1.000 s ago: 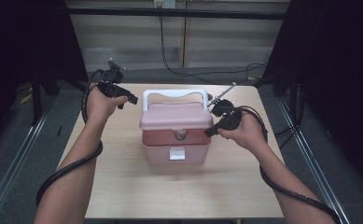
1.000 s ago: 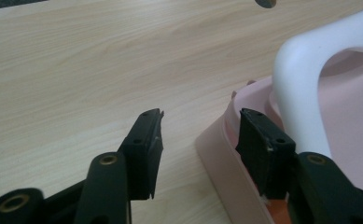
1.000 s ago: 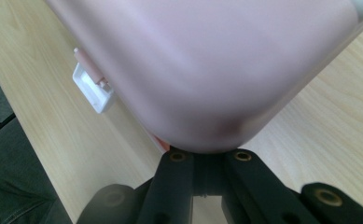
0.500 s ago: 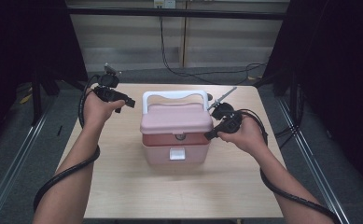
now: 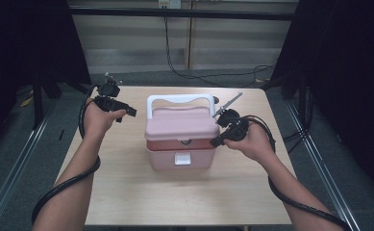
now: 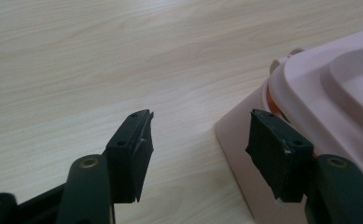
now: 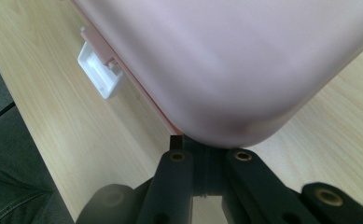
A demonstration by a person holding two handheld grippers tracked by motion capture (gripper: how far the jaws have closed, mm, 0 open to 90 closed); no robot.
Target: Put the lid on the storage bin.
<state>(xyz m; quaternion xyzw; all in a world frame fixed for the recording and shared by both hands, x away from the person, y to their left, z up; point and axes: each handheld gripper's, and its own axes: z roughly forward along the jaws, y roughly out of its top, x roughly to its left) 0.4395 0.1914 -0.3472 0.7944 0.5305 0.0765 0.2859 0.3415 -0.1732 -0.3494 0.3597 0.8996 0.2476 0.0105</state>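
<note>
From the high view, the pink box is sitting mid-table, the left gripper hovering at its left. In the left gripper view its jaws have just been opening, nothing between them. In the right gripper view the right gripper, jaws together, is seemingly pinching the lid's corner.

left claw agape, right claw closed

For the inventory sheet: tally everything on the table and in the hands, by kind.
Pink box with white handle and white latch: 1
Black grippers, left gripper and right gripper: 2
Wooden table: 1
Total: 4
</note>
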